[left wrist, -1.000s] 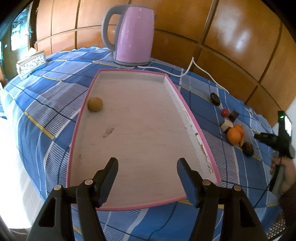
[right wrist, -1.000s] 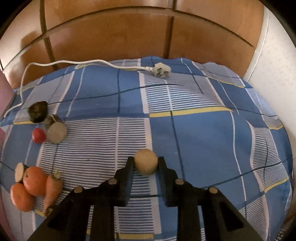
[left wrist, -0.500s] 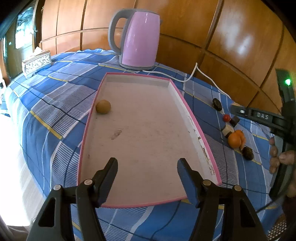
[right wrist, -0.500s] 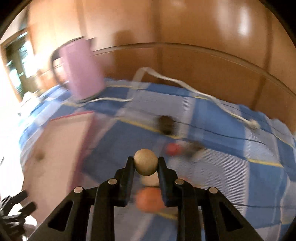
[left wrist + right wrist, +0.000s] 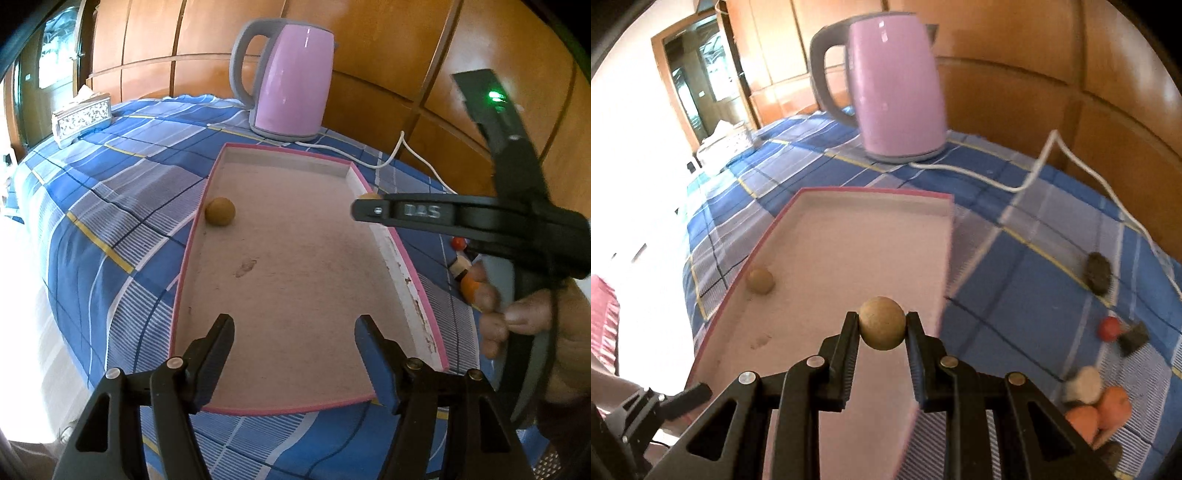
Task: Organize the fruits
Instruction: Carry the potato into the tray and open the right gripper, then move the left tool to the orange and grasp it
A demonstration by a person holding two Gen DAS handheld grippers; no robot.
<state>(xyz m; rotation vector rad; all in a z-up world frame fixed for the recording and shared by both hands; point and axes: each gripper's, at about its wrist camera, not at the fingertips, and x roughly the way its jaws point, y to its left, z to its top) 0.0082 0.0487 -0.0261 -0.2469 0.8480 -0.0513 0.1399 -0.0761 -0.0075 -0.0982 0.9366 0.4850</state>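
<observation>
A pink-rimmed tray (image 5: 424,306) (image 5: 945,236) lies on the blue checked cloth. One tan round fruit (image 5: 220,211) (image 5: 760,281) rests inside it by the left wall. My right gripper (image 5: 882,328) is shut on a second tan round fruit (image 5: 882,328) and holds it above the tray's right side. In the left wrist view the right gripper (image 5: 364,206) reaches in from the right over the tray's rim, with the held fruit (image 5: 370,196) peeking behind its tip. My left gripper (image 5: 294,341) stands open over the tray's near end, nothing between its fingers.
A pink kettle (image 5: 288,79) (image 5: 894,85) stands behind the tray, its white cord (image 5: 1027,184) trailing right. Several small fruits and vegetables (image 5: 1097,402) lie on the cloth right of the tray, among them a red one (image 5: 1109,328) and a dark one (image 5: 1097,273). A tissue box (image 5: 81,118) sits far left.
My right gripper swung left with the tan fruit, from over the bare cloth to above the tray, rolling as it went. The left gripper stayed over the tray's near end.
</observation>
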